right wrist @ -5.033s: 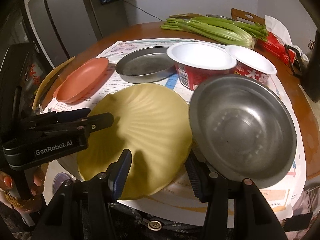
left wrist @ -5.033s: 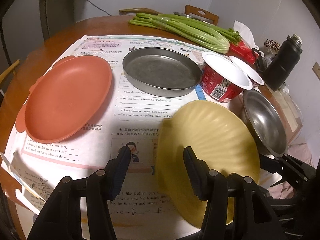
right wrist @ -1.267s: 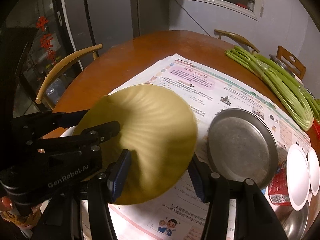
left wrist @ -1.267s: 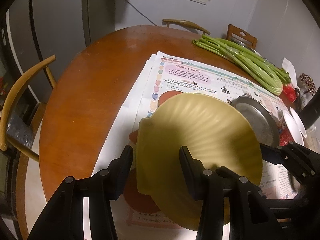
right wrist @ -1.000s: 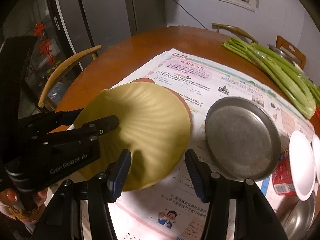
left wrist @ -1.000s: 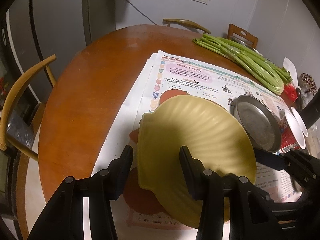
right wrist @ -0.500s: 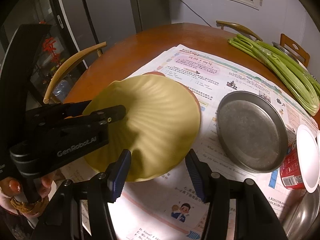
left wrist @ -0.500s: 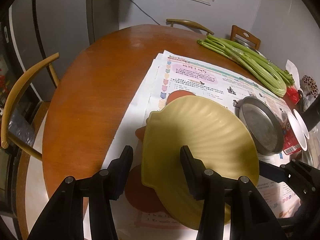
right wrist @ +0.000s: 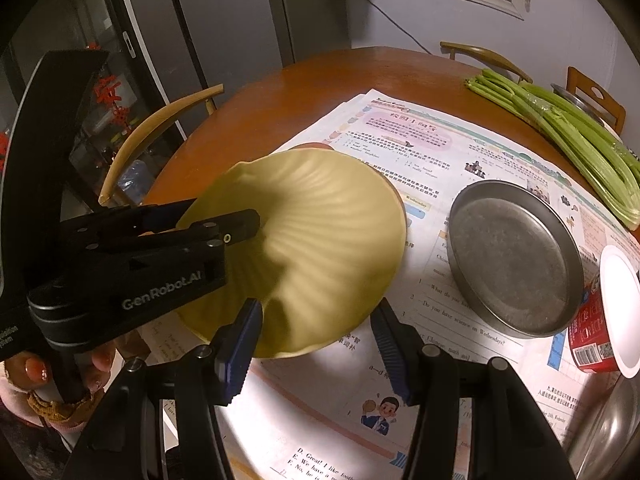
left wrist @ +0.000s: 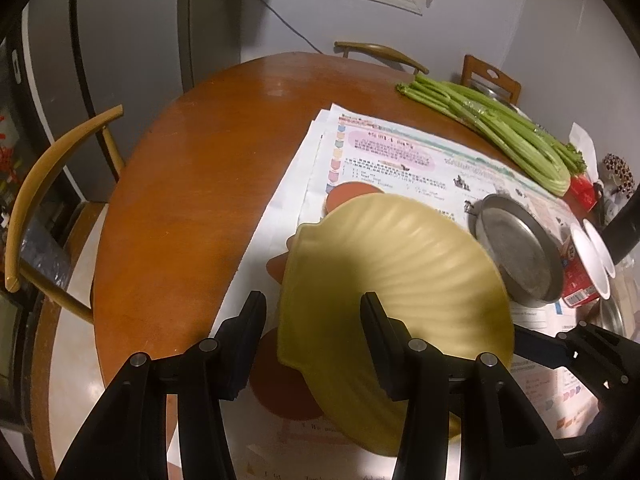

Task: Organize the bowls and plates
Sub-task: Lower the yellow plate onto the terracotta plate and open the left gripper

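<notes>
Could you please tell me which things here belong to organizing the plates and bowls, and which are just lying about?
Job: yellow ribbed shell-shaped plate, orange plastic plate beneath it, round grey metal pan, shiny steel bowl, red paper noodle bowls.
Lying about: green celery bunch, printed newspaper sheets, curved wooden chair.

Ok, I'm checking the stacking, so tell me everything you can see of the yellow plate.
The yellow plate is round, matte, plastic-looking, with shell-like ribs fanning across it and a small notched tab on the rim. It is tilted, held over the orange plate, its rim clamped by the left gripper and the right gripper.
</notes>
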The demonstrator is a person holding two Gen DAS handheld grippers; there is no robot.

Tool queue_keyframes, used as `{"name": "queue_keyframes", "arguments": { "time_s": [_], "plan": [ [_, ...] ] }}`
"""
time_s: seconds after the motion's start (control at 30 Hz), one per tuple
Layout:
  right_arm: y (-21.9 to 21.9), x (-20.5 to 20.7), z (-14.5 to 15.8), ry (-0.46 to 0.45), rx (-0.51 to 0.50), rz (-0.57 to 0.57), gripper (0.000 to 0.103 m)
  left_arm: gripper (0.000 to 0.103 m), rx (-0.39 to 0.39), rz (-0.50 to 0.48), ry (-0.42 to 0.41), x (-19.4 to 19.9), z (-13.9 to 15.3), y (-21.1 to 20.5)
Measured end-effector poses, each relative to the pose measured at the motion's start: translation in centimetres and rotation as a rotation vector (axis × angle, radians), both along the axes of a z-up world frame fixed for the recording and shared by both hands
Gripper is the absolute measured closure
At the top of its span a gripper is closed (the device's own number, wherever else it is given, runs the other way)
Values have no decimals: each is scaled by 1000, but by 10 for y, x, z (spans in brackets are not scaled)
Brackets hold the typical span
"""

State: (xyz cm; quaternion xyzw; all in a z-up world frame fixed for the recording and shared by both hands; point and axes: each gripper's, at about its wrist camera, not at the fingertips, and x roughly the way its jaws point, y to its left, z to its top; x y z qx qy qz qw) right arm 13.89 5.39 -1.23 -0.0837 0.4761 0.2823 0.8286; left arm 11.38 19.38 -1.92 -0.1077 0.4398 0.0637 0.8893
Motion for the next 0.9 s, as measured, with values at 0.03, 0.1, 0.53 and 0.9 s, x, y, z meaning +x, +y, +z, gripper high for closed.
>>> {"name": "queue_keyframes", "arguments": {
  "time_s": [0.03,0.1,0.53,0.9],
  "plan": [
    [-1,0,1,-4,0,-3,46,52,1,3,-9,-2,3,0],
    [-4,-1,3,-10,7,-10,46,52,5,11,-20,-5,7,1],
    [-36,-6,32,-71,77,-70,46,46,2,14,-101,-25,44,-10],
    [-72,-15,65,-123,147,-121,46,45,7,-33,-157,-36,76,-36]
  ]
}}
